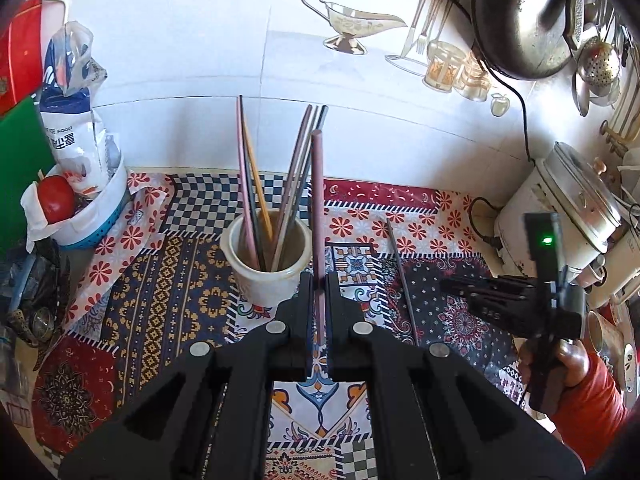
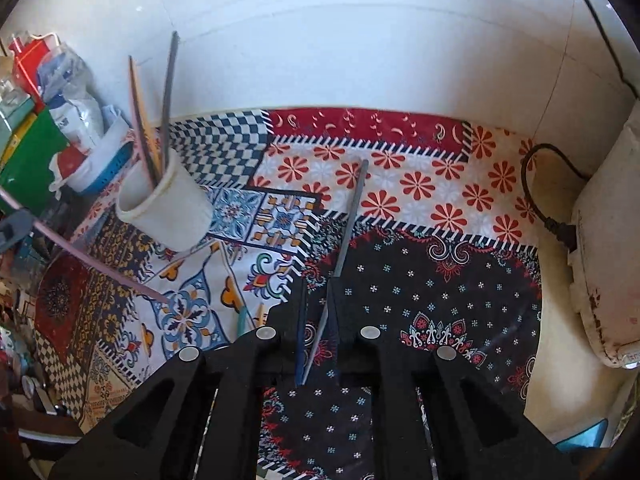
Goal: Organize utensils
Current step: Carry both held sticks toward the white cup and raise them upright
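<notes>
The left gripper [image 1: 319, 280] sits closest to its camera, its black jaws clamped tight on a mauve chopstick [image 1: 318, 200] that stands nearly upright between them, its upper end rising above the fingertips. Just beyond the fingertips stands a cream ceramic cup [image 1: 266, 258] on the patterned tablecloth [image 1: 160, 280], near the middle of the counter and short of the white tiled wall [image 1: 180, 40]. The cup holds several more chopsticks [image 1: 256, 184], pink, yellow, grey and dark, which lean against its rim and fan apart at the top.

In the right wrist view the right gripper [image 2: 320, 304] points steeply down at the cloth, jaws narrow, with a grey chopstick [image 2: 352, 216] between them. The stick lies flat on the cloth, running from the fingertips toward the back edge of the counter; whether the pads actually press on it cannot be told. From the left wrist view the same grey stick lies to the right of the cup and well apart from it, and a hand in an orange sleeve [image 1: 588, 408] holds the right gripper's handle.

At the counter's left end stand a white bowl [image 1: 100, 216] with a tomato [image 1: 56, 198] and a plastic bag [image 1: 74, 112]. At the right end sits a white rice cooker [image 1: 560, 216], its black cord [image 2: 536, 192] trailing on the cloth.
</notes>
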### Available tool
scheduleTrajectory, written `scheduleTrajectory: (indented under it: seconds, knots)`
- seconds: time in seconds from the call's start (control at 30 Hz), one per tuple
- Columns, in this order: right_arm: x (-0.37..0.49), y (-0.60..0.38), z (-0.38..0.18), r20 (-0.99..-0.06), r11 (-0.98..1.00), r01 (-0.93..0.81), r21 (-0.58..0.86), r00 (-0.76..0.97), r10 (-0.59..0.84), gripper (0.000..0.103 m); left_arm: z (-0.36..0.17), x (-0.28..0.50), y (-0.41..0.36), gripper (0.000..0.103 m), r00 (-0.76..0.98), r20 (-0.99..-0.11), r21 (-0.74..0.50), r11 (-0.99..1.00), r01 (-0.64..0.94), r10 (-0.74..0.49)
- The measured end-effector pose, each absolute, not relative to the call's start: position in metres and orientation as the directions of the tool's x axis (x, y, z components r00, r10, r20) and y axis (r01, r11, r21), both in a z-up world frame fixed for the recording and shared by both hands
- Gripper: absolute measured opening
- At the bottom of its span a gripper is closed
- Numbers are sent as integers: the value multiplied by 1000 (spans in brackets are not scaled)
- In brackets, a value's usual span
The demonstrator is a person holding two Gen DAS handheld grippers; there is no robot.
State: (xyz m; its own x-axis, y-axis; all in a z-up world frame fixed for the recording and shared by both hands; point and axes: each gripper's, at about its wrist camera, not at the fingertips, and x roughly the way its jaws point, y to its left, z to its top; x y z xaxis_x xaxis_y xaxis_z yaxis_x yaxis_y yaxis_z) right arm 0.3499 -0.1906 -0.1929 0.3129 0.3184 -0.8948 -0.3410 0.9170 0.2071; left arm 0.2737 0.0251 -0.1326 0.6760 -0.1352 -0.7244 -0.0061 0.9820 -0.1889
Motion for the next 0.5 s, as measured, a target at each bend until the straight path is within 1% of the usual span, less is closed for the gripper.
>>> scheduleTrajectory:
  seconds: [0.1, 0.23, 0.5]
  knots:
    - [364, -185, -215, -921, 925, -336, 176, 276, 275, 14, -135, 272, 31, 3, 674, -729, -182, 983, -23, -119]
    - [382, -175, -236, -942, 930, -340, 143, 243, 233, 15, -139, 272, 41, 3, 667, -737, -188, 981, -45, -110]
    - [410, -161, -258, -961, 936, -341, 90, 218, 171, 15, -145, 275, 52, 3, 659, -746, -200, 976, -82, -97]
